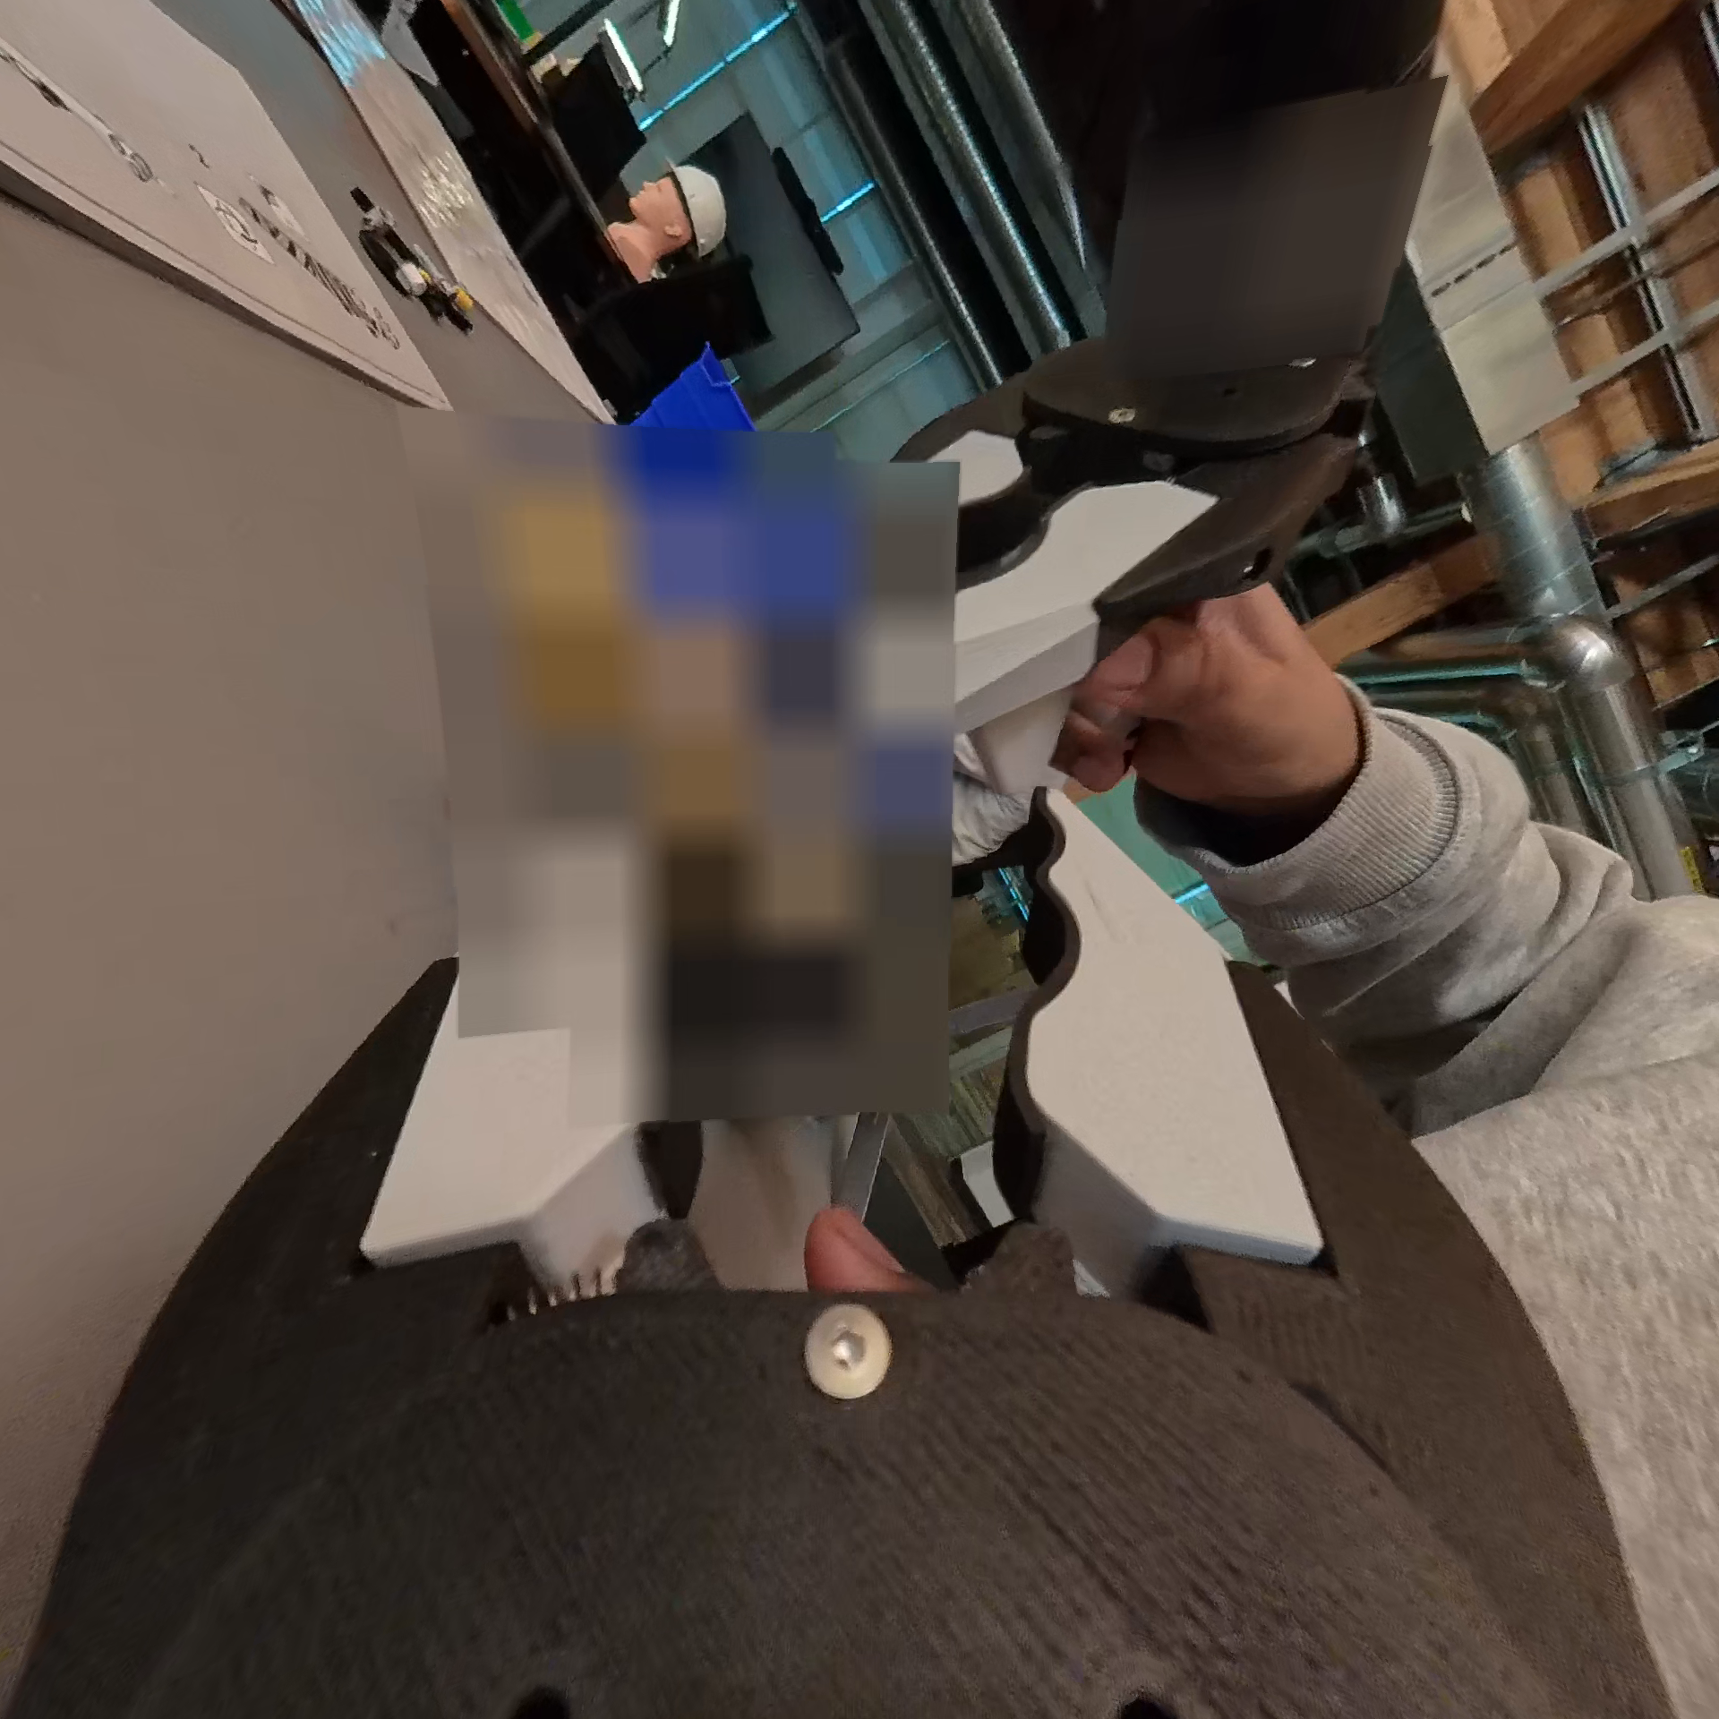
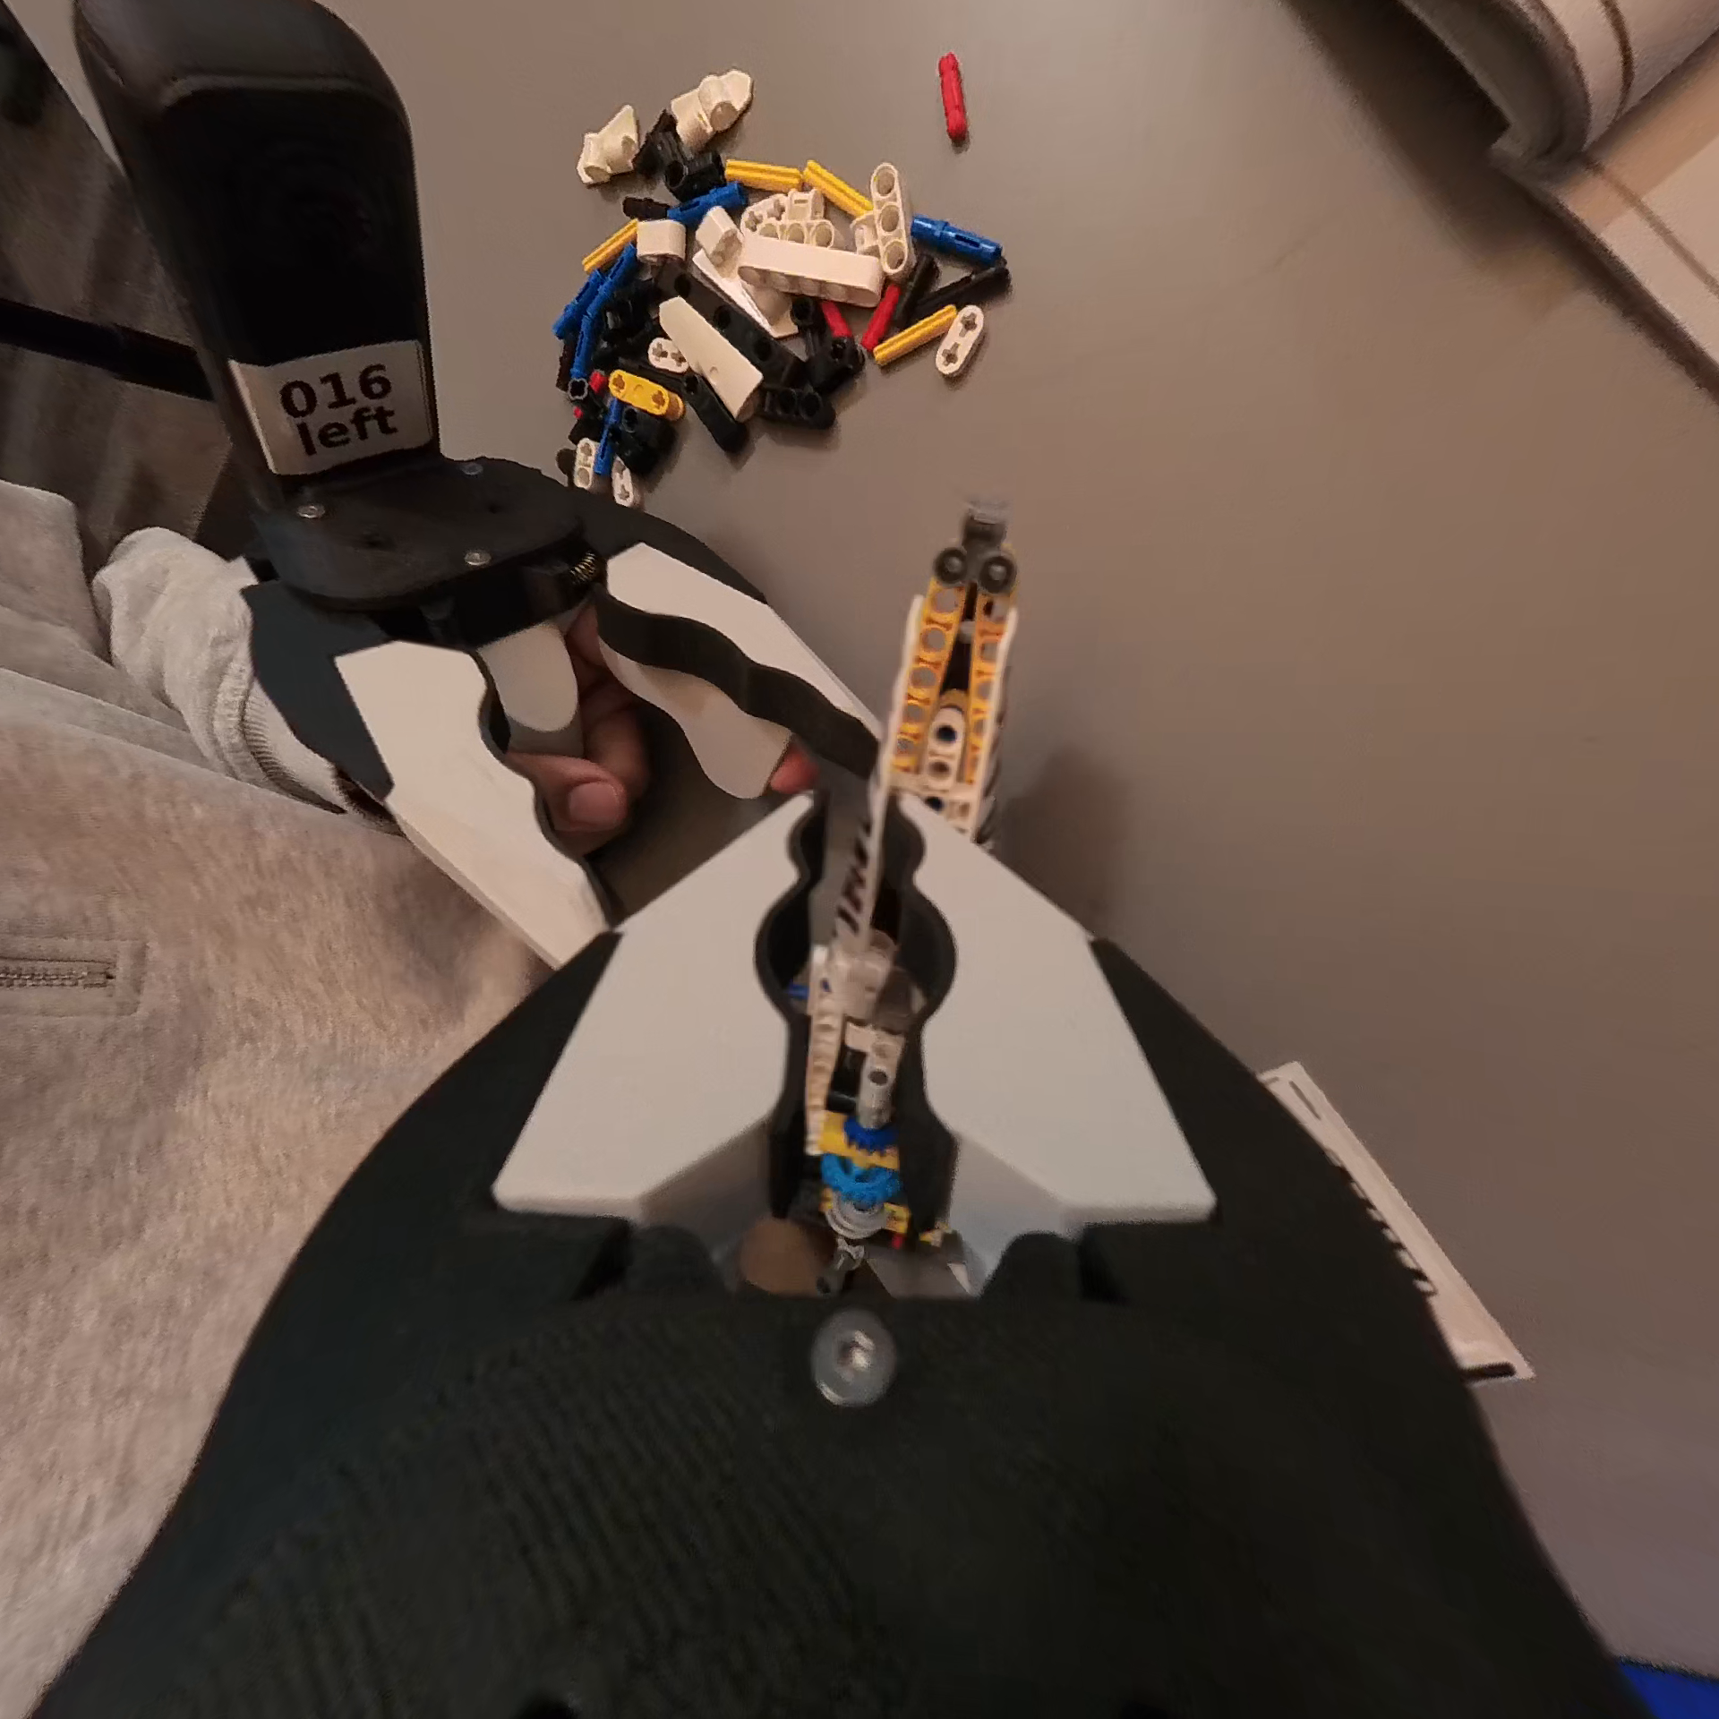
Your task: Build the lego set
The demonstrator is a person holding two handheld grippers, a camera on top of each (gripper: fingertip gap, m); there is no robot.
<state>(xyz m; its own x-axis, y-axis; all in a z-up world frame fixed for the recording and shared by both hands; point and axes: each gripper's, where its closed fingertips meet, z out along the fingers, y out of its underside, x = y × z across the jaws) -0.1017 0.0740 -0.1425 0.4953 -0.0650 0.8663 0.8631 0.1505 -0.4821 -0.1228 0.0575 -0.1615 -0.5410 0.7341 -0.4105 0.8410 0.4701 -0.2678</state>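
The right gripper [image 2: 860,837] is pinching the partly built lego model [image 2: 949,688], its yellow and white beams sticking out past the fingertips above the grey counter [image 2: 1302,558]. The left gripper [image 2: 707,791] is sitting just beside it, jaws spread with nothing between them. A pile of loose lego pieces [image 2: 763,279] is lying on the counter farther off, a single red pin [image 2: 951,93] apart from it.

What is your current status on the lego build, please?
Right gripper shut on partly built model. Left gripper open, beside it, empty. Loose pieces piled on grey table. Nothing in the way.
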